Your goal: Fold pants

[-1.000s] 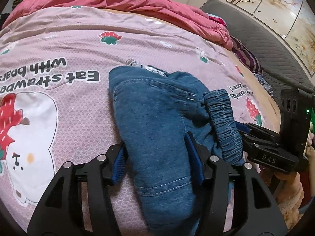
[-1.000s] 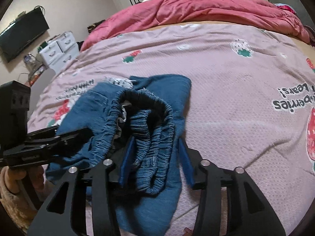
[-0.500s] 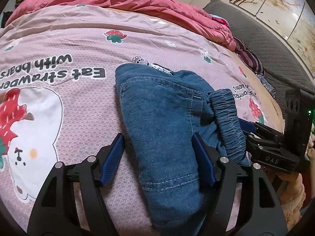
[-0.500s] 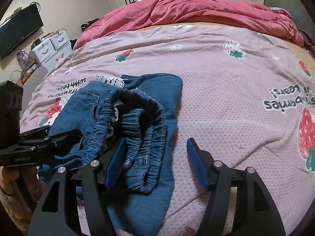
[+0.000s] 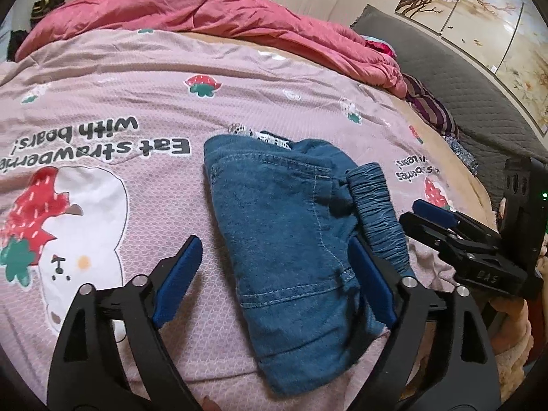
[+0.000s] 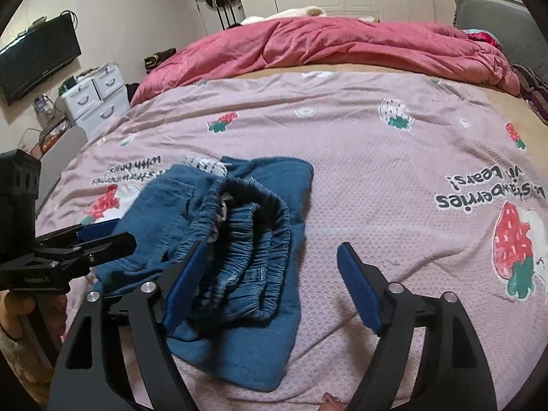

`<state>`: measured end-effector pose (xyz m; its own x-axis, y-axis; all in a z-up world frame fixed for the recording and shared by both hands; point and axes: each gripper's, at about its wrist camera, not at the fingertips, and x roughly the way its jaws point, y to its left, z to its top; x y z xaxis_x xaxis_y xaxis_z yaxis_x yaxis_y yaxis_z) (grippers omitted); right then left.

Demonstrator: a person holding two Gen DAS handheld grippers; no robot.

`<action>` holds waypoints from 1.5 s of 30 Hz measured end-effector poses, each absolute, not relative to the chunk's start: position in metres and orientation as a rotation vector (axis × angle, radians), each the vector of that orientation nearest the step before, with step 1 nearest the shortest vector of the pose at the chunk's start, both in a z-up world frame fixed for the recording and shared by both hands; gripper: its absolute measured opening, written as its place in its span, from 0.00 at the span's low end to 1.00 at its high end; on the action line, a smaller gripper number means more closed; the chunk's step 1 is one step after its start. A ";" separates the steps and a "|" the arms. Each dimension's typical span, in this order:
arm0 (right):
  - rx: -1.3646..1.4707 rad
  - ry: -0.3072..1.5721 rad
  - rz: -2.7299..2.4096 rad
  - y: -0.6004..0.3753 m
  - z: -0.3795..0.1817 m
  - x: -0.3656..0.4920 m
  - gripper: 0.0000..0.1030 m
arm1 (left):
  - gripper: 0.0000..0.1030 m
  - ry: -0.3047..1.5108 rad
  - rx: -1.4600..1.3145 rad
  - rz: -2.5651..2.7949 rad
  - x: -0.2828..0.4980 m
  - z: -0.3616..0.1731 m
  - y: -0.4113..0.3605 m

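The blue denim pants with a gathered elastic waistband [image 5: 294, 239] lie folded into a compact bundle on the pink quilted bedspread printed with strawberries and a white bear [image 5: 137, 205]. A second ago both tools were closed down on that bundle; now both have let go. In the left wrist view the left gripper [image 5: 277, 274] has jaws spread wide and opening further, one blue pad clear of the cloth at about 8 o'clock from the bundle's middle and the other lying alongside the denim at about 4 o'clock, with the lower end of the bundle between them but not pinched. The right gripper [image 6: 274, 281] shows the same: its jaws are opening, its left pad beside the ruched waistband, its right pad standing over bare bedspread at roughly 3 o'clock from the pants, well clear of them. The bundle has not sprung apart on release (the waistband does stand up a little in a loop on top).

This reads as the release after the last fold, so the task looks nearly or wholly done. What may remain is a pat to flatten the puffed waistband [image 6: 246, 239], which could slump and loosen the stack. A crumpled rose-pink duvet [image 6: 342, 48] lies heaped at 12 o'clock, well apart from the pants, and plays no part.
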<state>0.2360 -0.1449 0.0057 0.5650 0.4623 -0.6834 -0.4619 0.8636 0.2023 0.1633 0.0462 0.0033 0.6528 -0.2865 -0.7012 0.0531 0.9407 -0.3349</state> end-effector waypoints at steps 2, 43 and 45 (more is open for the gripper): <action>0.006 0.786 0.543 -0.147 0.012 0.232 0.83 | 0.79 0.833 -0.297 -0.193 0.160 0.007 0.046; -0.044 0.570 0.522 -0.165 0.079 0.144 0.95 | 0.91 0.688 -0.214 -0.090 0.074 0.069 0.030; -0.045 0.569 0.520 -0.166 0.078 0.140 0.95 | 0.91 0.690 -0.213 -0.091 0.070 0.068 0.029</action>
<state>0.1395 -0.1662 0.0780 0.7173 0.4580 -0.5250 -0.4823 0.8703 0.1001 0.0696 0.0287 0.0684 0.7681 -0.1534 -0.6217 0.0125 0.9743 -0.2249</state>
